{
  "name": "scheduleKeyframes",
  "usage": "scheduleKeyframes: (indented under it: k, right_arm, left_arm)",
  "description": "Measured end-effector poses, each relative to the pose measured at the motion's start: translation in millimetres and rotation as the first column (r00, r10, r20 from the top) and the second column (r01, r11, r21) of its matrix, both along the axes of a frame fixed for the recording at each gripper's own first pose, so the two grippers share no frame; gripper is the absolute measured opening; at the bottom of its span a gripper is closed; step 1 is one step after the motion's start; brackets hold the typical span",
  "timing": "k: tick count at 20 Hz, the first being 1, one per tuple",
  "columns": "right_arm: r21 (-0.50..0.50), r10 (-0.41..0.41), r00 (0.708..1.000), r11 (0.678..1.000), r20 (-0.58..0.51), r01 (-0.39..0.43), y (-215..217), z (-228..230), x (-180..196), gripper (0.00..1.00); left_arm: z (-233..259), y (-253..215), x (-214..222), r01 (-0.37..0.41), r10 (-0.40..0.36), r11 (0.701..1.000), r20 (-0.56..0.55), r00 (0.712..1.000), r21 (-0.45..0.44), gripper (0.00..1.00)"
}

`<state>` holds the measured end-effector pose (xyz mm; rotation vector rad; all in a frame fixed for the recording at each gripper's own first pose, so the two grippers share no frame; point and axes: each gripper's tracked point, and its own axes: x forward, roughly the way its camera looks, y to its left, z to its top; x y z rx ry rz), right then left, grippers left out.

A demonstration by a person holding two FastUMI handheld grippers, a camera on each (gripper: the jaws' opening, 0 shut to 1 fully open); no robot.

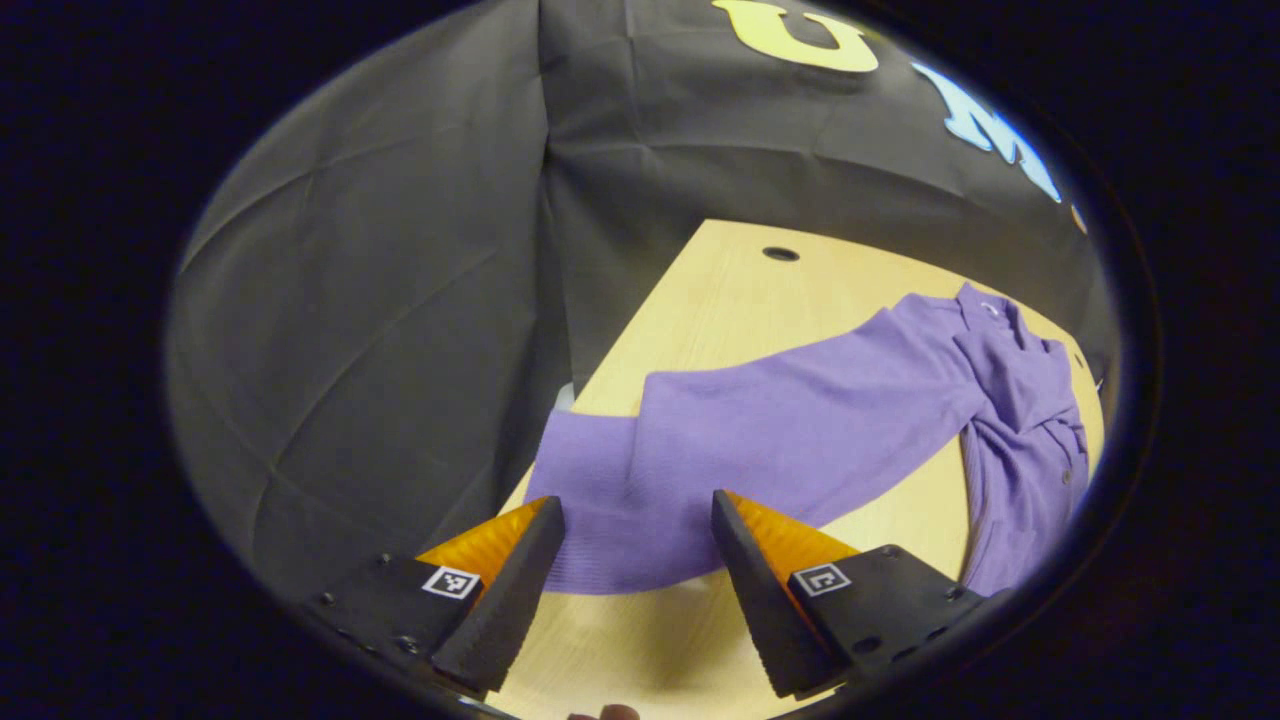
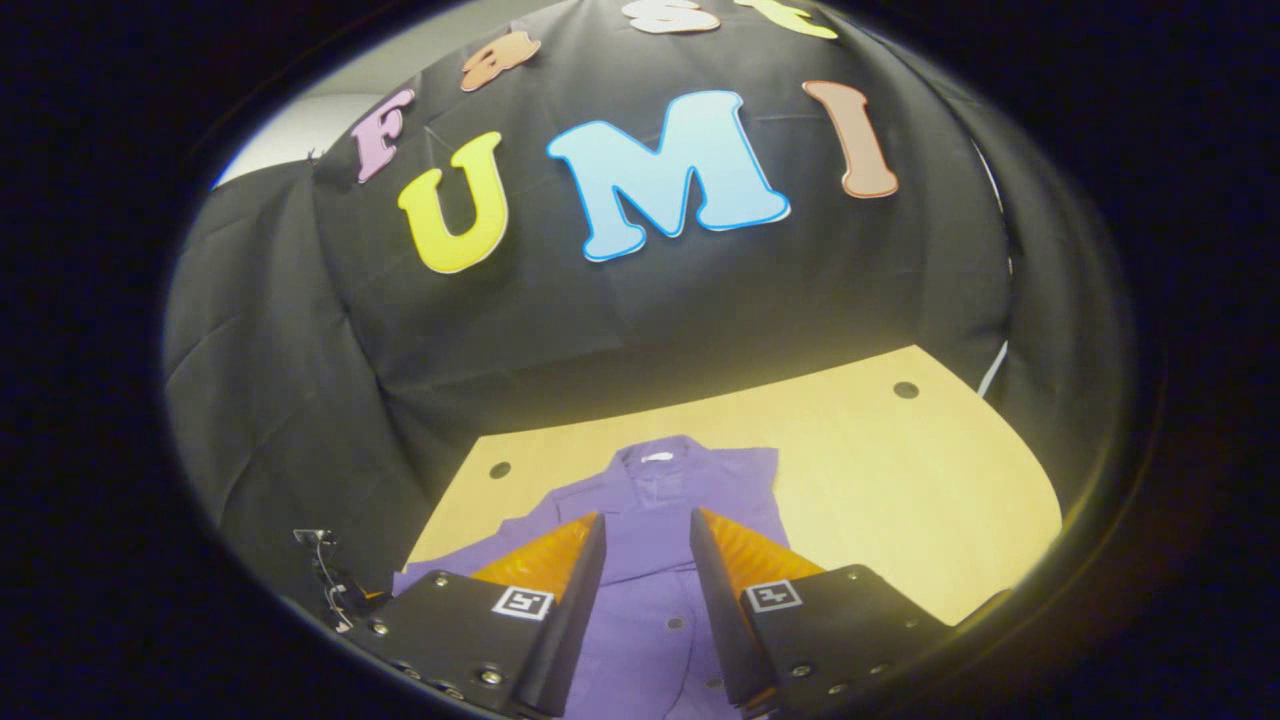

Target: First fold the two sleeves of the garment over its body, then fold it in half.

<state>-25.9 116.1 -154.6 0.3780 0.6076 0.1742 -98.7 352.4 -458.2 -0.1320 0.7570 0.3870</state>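
Observation:
A purple long-sleeved shirt lies on the light wooden table (image 1: 740, 290). In the left gripper view one sleeve (image 1: 780, 430) stretches from the cuff (image 1: 610, 520) near my fingers out to the crumpled body (image 1: 1020, 430) at the right. My left gripper (image 1: 638, 515) is open, just above the cuff, with nothing held. In the right gripper view the shirt's collar (image 2: 655, 462) and buttoned front (image 2: 655, 600) lie straight ahead. My right gripper (image 2: 647, 530) hangs open over the shirt's chest, gripping nothing.
Black cloth walls close in the table on the far side and the left. Small round holes (image 1: 780, 254) (image 2: 906, 390) sit near the table's far corners. Bare tabletop (image 2: 920, 500) lies right of the shirt in the right gripper view.

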Motion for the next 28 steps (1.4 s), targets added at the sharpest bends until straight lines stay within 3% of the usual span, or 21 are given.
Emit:
scheduleKeyframes:
  k: [5, 9, 11, 13, 14, 15, 16, 18, 20, 21, 25, 28]
  right_arm:
    - [-0.001, -0.026, 0.999, 1.000, -0.020, 0.026, -14.5, -6.2, -1.0, 0.55]
    - [0.005, -0.018, 0.999, 1.000, -0.031, 0.018, -11.5, -10.0, -0.4, 0.55]
    - [0.010, -0.013, 0.999, 1.000, -0.035, 0.013, -10.3, -12.1, -0.8, 0.55]
    - [0.015, -0.010, 0.999, 1.000, -0.039, 0.010, -11.4, -12.1, -1.4, 0.55]
    - [0.017, -0.010, 0.999, 1.000, -0.041, 0.011, -13.2, -13.5, -2.4, 0.49]
    - [0.019, -0.012, 0.999, 1.000, -0.040, 0.013, -15.9, -13.3, -2.0, 0.49]
    - [0.019, -0.014, 0.999, 1.000, -0.041, 0.015, -17.6, -14.3, -1.9, 0.49]
    - [0.020, -0.019, 0.999, 1.000, -0.044, 0.020, -22.9, -15.4, -3.5, 0.49]
    - [0.018, -0.025, 0.999, 1.000, -0.042, 0.025, -28.4, -14.9, -5.1, 0.49]
    - [0.015, -0.025, 0.999, 1.000, -0.042, 0.026, -31.3, -14.5, -5.1, 0.49]
    - [0.012, -0.036, 0.998, 0.999, -0.046, 0.037, -42.5, -17.5, -7.5, 0.49]
    - [0.017, -0.047, 0.997, 0.999, -0.053, 0.048, -49.8, -22.3, -9.8, 0.49]
  left_arm:
    - [-5.9, -2.3, 0.0, -0.016, 0.016, 1.000, 0.007, 1.000, -0.020, 0.98]
    - [-8.2, -8.8, 0.6, -0.039, 0.040, 0.998, 0.027, 0.999, -0.042, 0.94]
    - [-9.4, -17.3, 5.5, -0.015, 0.016, 1.000, 0.042, 0.999, -0.025, 0.80]
    - [-10.0, -24.4, 9.9, -0.006, 0.007, 1.000, 0.057, 0.998, -0.016, 0.55]
    - [-8.6, -22.3, 10.0, -0.008, 0.009, 1.000, 0.064, 0.998, -0.016, 0.44]
    - [-7.6, -22.1, 9.4, -0.013, 0.015, 0.999, 0.064, 0.998, -0.033, 0.50]
    - [-6.2, -21.4, 9.9, -0.011, 0.014, 0.999, 0.082, 0.997, -0.042, 0.47]
    - [-4.0, -16.9, 10.4, -0.044, 0.051, 0.997, 0.105, 0.993, -0.064, 0.12]
    - [-6.2, -16.4, 11.5, -0.061, 0.065, 0.997, 0.074, 0.995, -0.045, 0.12]
    - [-7.0, -16.7, 11.5, -0.068, 0.069, 0.997, 0.051, 0.996, -0.028, 0.07]
    - [-3.0, -17.5, 17.5, -0.122, 0.122, 0.992, 0.013, 0.992, -0.038, 0.07]
    - [14.5, -39.4, 39.4, -0.053, 0.053, 0.998, 0.031, 0.998, -0.022, 0.07]
